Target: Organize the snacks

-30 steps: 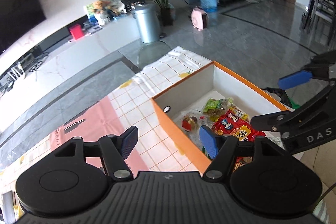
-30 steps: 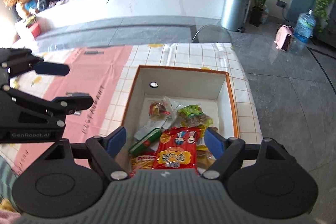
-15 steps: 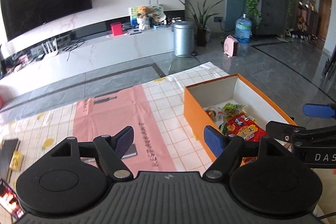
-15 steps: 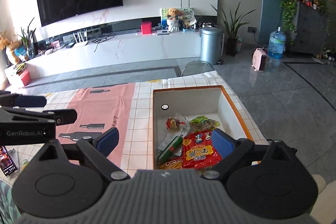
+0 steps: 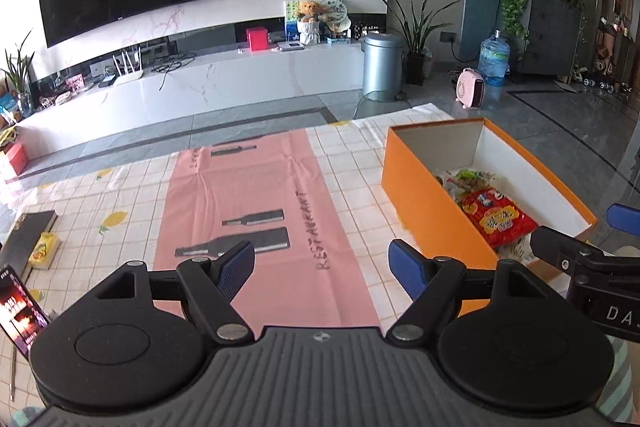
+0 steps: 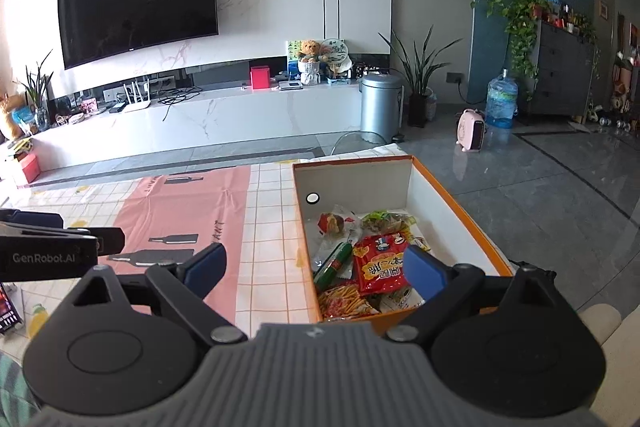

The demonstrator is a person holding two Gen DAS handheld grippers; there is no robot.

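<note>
An orange box (image 5: 420, 203) with white inside stands on the right of the table; it also shows in the right wrist view (image 6: 460, 211). It holds several snack packs: a red bag (image 6: 380, 263), a green stick pack (image 6: 334, 263), a fries pack (image 6: 344, 303), a green bag (image 6: 384, 219). The red bag also shows in the left wrist view (image 5: 498, 219). My left gripper (image 5: 322, 263) is open and empty above the pink cloth, left of the box. My right gripper (image 6: 314, 269) is open and empty, above the box's near left edge.
A pink and checked tablecloth (image 5: 256, 195) covers the table. A dark book (image 5: 28, 231), a yellow pack (image 5: 46, 251) and a lit phone (image 5: 20, 315) lie at the left edge. Beyond are a TV bench, a metal bin (image 5: 382, 67) and bare floor.
Both grippers have drawn back and tilted up from over the box. The views now show the room and more of the table. Both stay open and empty.
</note>
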